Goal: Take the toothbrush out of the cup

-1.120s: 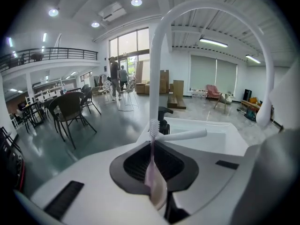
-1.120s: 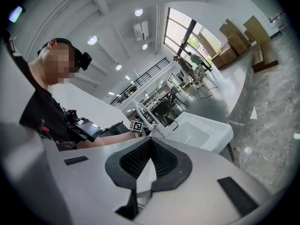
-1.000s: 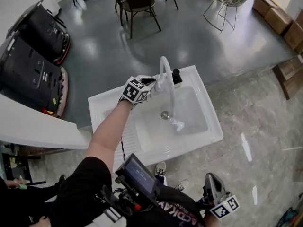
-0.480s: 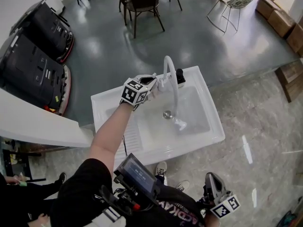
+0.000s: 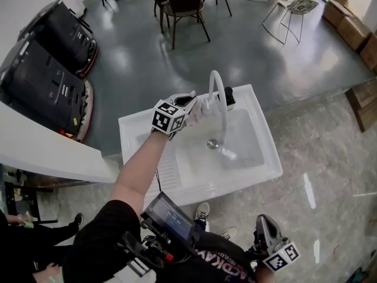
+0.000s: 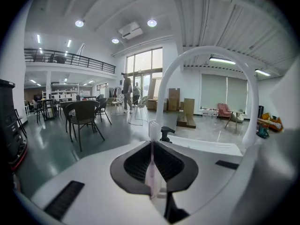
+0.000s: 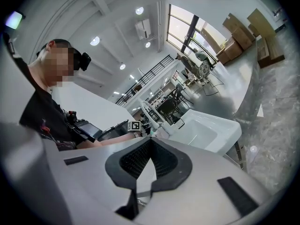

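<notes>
2 grippers in play. The left gripper (image 5: 197,106) is stretched out over the back rim of 1 white sink (image 5: 268,146), jaws closed on 1 thin pinkish toothbrush (image 6: 152,177). The brush stands upright, head at top, just beside the base of 1 arched white faucet (image 5: 223,108), which curves over the basin right next to the gripper. 1 small black item (image 5: 229,97) sits on the rim behind the faucet; can't tell if it's the cup. The right gripper (image 7: 149,146) hangs low by the person's side, well apart from the sink, jaws together w/ nothing btwn them. Around: 2 black machines (image 5: 44,87) at left, 1 dark chair (image 5: 185,5) & 1 wire chair (image 5: 287,9) on the grey floor beyond.
</notes>
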### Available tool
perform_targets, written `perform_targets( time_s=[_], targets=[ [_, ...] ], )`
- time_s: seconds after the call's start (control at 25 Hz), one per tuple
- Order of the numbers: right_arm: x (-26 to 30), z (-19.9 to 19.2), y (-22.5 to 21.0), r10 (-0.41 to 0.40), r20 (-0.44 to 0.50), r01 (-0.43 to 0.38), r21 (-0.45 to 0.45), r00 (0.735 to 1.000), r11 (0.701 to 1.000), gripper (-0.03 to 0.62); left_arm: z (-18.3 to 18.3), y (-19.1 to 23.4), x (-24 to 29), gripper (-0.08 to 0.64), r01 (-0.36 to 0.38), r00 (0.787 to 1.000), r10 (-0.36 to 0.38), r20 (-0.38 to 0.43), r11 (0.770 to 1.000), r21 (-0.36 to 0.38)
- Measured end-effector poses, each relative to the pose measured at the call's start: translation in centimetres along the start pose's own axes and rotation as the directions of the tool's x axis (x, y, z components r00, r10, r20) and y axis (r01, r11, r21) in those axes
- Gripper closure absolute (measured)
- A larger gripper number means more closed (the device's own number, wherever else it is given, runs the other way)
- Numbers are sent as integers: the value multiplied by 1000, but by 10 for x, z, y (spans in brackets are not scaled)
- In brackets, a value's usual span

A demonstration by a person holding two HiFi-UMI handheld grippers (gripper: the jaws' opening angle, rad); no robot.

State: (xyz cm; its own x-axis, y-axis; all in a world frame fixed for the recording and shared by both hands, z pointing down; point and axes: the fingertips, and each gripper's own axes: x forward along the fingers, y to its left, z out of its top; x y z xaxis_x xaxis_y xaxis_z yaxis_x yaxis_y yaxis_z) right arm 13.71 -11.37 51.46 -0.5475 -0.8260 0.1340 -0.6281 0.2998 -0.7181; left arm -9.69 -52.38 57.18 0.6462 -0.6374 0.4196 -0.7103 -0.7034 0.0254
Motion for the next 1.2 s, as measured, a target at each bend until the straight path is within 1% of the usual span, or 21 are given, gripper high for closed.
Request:
perform_targets(
  time_s=[0.2,0.4,0.64,1.04,1.2],
  targets=[
    [1,0,6,16,-3,-16,-8,1000,1000,583,11,1,-14,537,-14,999,15,43,1000,-14],
    [1,-4,11,30,-2,-30,-12,1000,999,583,24,-1,-27,538,-24,996,24,83,1000,5],
    [2,-7,18,58,-5,-58,-20,998,998,583,45,-4,-49,538,-50,987,46,152,999,19],
    [-5,-5,33,148,-48,-151,-51,988,987,583,78,-28,-105,538,-98,969,87,231,995,34],
    [-13,0,38,184,-73,-189,-63,980,980,583,83,-41,-132,540,-120,964,111,243,993,20]
  ],
)
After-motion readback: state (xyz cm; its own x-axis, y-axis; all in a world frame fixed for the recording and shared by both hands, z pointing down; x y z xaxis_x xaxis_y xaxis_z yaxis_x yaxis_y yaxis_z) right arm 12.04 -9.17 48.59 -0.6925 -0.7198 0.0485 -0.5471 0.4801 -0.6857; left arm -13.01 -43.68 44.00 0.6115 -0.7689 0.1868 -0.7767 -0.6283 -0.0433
